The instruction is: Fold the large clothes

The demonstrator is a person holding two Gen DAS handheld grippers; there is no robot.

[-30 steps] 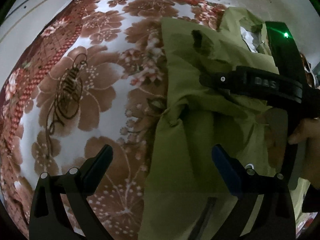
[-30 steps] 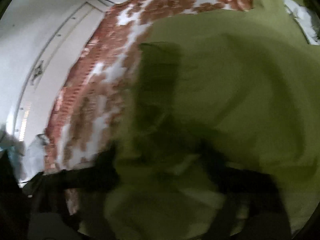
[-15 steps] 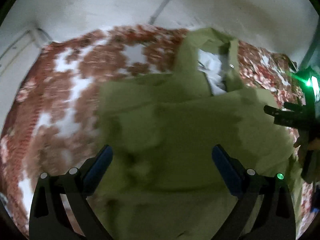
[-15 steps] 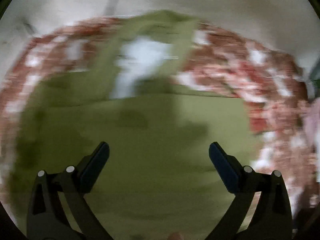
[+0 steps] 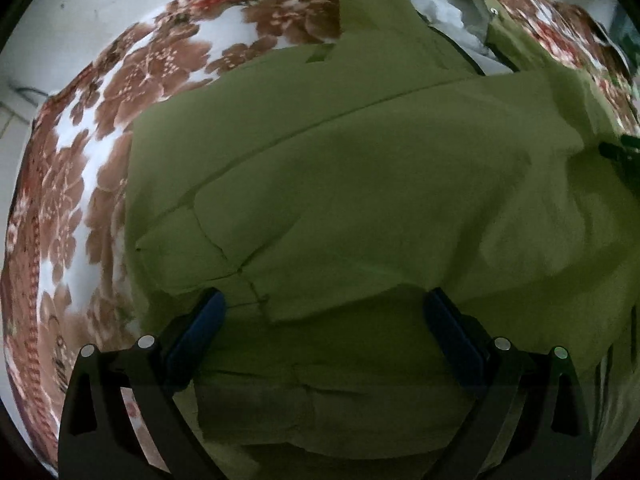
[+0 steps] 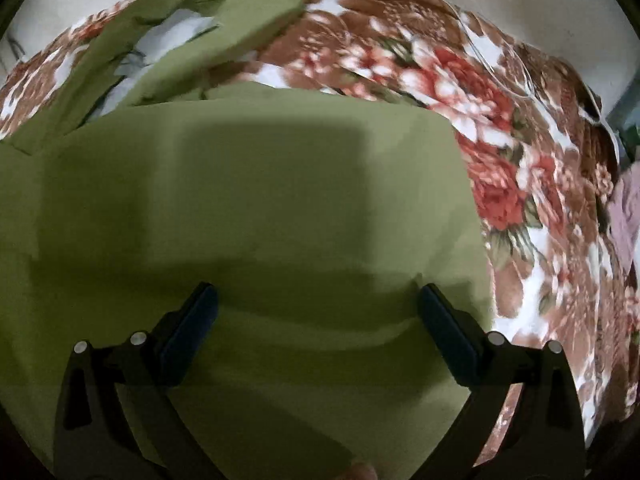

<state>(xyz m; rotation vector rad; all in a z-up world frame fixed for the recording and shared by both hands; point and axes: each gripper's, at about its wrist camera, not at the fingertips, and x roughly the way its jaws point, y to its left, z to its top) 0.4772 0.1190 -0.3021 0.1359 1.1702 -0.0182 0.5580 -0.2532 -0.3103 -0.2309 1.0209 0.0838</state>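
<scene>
The large olive-green cloth garment (image 5: 360, 200) lies spread in flat folded layers over the brown, red and white floral blanket (image 5: 132, 92), right under both tools. The left tool (image 5: 324, 320) hangs just above the nearest fold with its blue-padded fingers (image 5: 200, 328) spread wide and nothing between them, and the right tool (image 6: 318, 312) is released in the same way over smooth cloth. At the far end the garment's white lining (image 6: 160, 40) shows where it gapes open, and beyond it the blanket reaches a pale wall (image 6: 500, 0).
</scene>
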